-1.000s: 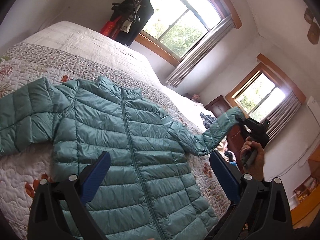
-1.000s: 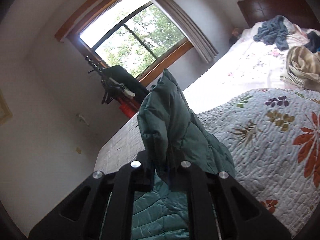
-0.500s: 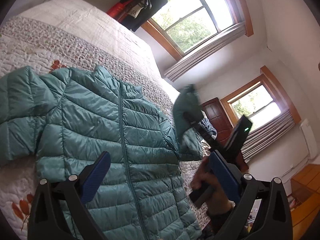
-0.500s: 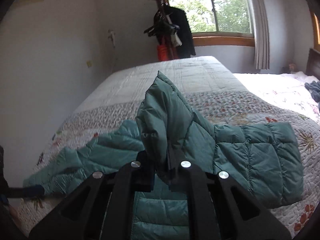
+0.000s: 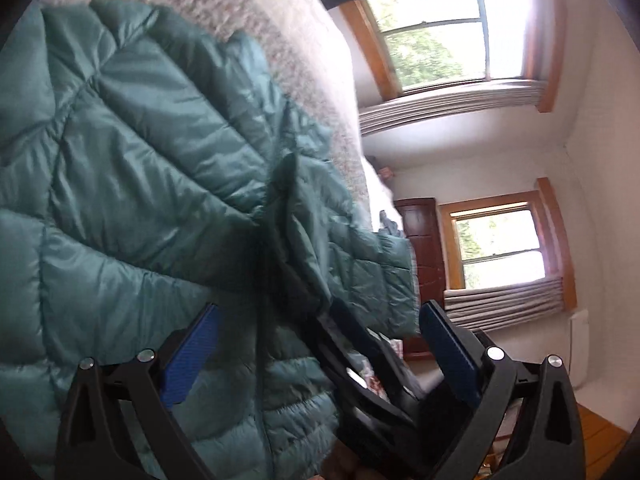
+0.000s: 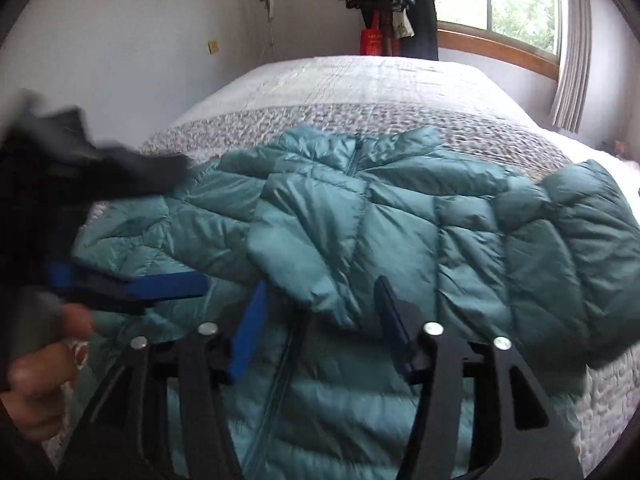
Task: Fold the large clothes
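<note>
I am leaning over a bed (image 6: 360,80) with a pair of tongs in each hand. A teal puffer jacket (image 6: 360,400) lies front-up on the quilt, zip closed, collar pointing away from me toward the far wall and hem nearest my body, so its long axis runs straight out from me.

My right tongs (image 6: 320,320) hang just above the chest of the jacket with the blue pads spread apart and nothing between them. One sleeve (image 6: 312,240) lies folded inward across the chest, its cuff resting right in front of the open pads.

My left tongs (image 5: 316,356) are also spread wide and empty, hovering close over the same middle part of the jacket. In the right-hand view they appear at the left edge, blurred, held in my left hand (image 6: 40,368).

The other sleeve seems to stretch out to my left, mostly hidden behind the left tongs. I judge the left tongs are the nearer ones to it, and it would need carrying rightward across the zip line.
</note>
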Tool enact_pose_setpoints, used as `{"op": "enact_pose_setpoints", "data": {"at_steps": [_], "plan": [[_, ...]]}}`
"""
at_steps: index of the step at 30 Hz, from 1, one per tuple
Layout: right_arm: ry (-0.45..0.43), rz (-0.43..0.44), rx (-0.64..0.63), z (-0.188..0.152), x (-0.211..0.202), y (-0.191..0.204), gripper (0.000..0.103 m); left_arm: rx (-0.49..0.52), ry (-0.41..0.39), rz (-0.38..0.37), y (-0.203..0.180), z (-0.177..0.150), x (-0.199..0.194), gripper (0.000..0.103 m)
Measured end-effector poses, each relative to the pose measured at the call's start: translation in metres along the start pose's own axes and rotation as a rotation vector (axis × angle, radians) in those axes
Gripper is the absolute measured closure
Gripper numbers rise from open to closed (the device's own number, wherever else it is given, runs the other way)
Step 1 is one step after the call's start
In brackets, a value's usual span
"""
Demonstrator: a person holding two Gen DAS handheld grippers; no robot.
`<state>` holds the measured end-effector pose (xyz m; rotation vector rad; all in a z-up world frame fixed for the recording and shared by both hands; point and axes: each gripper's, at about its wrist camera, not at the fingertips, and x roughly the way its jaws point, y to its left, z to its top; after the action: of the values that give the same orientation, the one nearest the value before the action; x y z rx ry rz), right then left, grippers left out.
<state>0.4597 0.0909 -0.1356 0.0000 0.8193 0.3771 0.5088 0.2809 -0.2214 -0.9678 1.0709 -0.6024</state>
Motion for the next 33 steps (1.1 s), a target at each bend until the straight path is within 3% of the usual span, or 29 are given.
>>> {"op": "enact_pose_setpoints", "data": {"at_steps": [6, 8, 10, 12, 16, 21, 24, 29, 33], "plan": [[-0.084, 0.083, 0.108, -0.049, -0.081, -0.028, 0.037, 0.003, 0.022, 0.047, -0.004, 0.012, 0.038, 0.005], [-0.107, 0.091, 0.143, -0.066, -0.102, -0.036, 0.034, 0.013, 0.040, 0.100, -0.007, 0.014, 0.045, 0.022], [-0.130, 0.093, 0.179, -0.084, -0.122, -0.045, 0.034, 0.028, 0.068, 0.180, -0.009, 0.016, 0.051, 0.068], [-0.143, 0.091, 0.208, -0.097, -0.135, -0.051, 0.034, 0.056, 0.066, 0.244, -0.012, 0.018, 0.050, 0.093], [-0.138, 0.116, 0.280, -0.123, -0.152, -0.060, 0.034, 0.133, 0.034, 0.261, -0.038, 0.025, 0.033, 0.098], [-0.120, 0.120, 0.289, -0.141, -0.162, -0.062, 0.034, 0.272, -0.062, 0.272, -0.091, 0.036, -0.028, 0.099], [-0.111, 0.129, 0.300, -0.145, -0.159, -0.062, 0.034, 0.306, -0.098, 0.279, -0.100, 0.039, -0.061, 0.099], [-0.098, 0.146, 0.315, -0.147, -0.150, -0.061, 0.034, 0.256, -0.129, 0.303, -0.061, 0.039, -0.092, 0.099], [-0.084, 0.155, 0.321, -0.149, -0.147, -0.059, 0.034, 0.150, -0.103, 0.336, -0.001, 0.038, -0.077, 0.099]]}}
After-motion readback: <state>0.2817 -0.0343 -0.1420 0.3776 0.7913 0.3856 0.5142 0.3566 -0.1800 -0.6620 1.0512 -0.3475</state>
